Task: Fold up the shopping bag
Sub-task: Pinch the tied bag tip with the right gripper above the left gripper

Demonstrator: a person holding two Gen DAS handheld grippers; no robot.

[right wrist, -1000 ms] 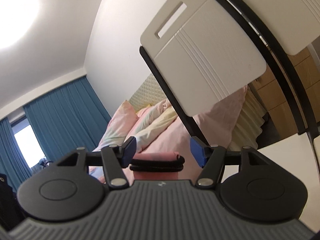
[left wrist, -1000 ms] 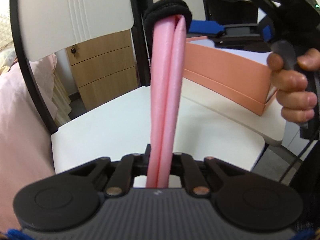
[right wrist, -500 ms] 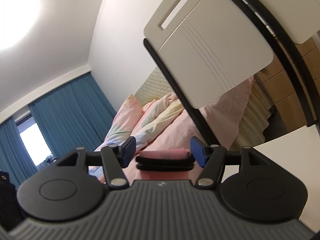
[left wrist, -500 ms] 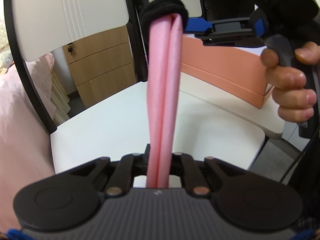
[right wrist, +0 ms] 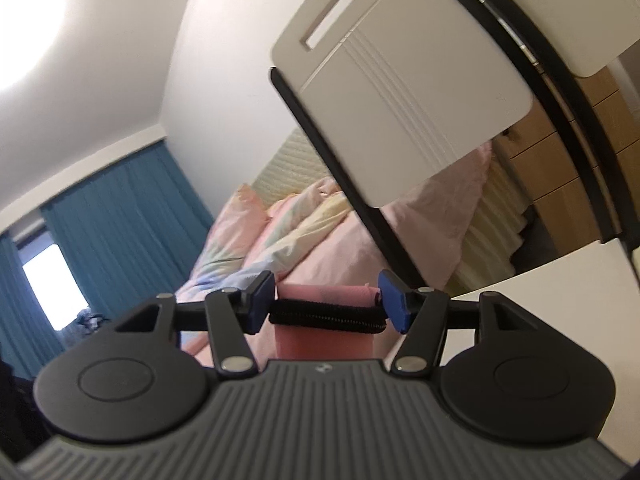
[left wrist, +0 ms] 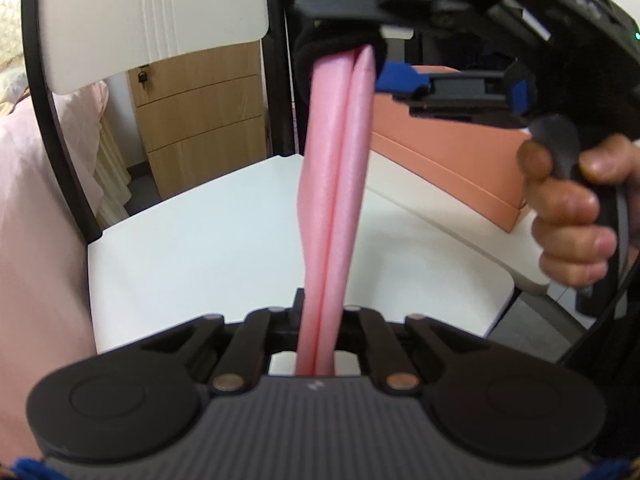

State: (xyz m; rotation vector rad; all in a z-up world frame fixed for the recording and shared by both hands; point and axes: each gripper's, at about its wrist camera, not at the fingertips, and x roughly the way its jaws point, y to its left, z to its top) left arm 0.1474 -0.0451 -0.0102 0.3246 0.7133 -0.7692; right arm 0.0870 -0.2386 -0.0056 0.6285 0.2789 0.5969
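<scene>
Here we treat the folded pink shopping bag [left wrist: 336,184] as light, soft and slippery: left hand-held gripper [left wrist: 316,354] clenches its lower end, right hand-held gripper [right wrist: 326,310] clamps the black elastic band [right wrist: 326,316] end.

Tongs [right wrist: 327,307] around banded pink bag [right wrist: 325,342]

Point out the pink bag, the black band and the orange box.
bag [left wrist: 336,184]: left wrist view, mid-length of the folded strip.
band [right wrist: 326,316]: right wrist view, its front side.
box [left wrist: 448,152]: left wrist view, side wall.
</scene>
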